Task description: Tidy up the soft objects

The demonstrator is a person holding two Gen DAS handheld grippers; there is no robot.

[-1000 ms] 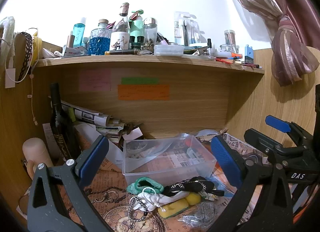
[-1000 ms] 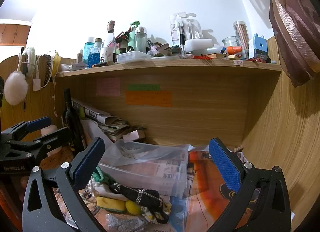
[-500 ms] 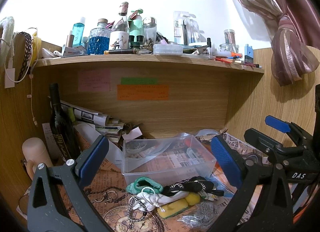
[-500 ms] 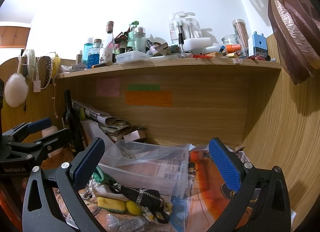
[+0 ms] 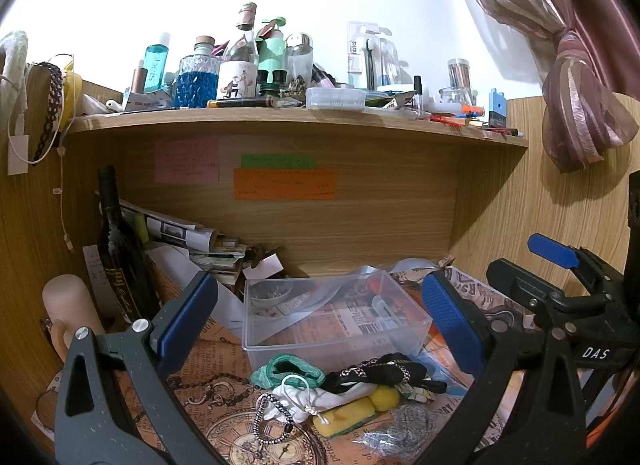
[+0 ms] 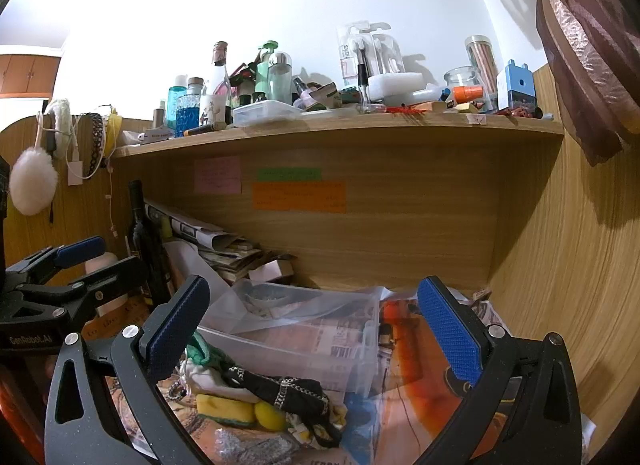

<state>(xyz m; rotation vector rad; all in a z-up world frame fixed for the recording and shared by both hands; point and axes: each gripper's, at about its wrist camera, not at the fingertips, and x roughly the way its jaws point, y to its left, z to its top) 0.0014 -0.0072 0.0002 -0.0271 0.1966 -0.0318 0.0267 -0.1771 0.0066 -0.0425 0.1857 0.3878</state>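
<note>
Left wrist view: your left tool [image 5: 320,321] and right tool [image 6: 316,319] hover spread apart, unchanged from a second ago; the soft pile [image 5: 344,389] lies just below, before the clear bin [image 5: 332,325], nothing sorted yet.

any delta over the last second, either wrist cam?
Nothing visibly changed. Left gripper and right gripper are still open and empty above the pile of soft items, which lies untouched in front of the clear plastic bin.
</note>
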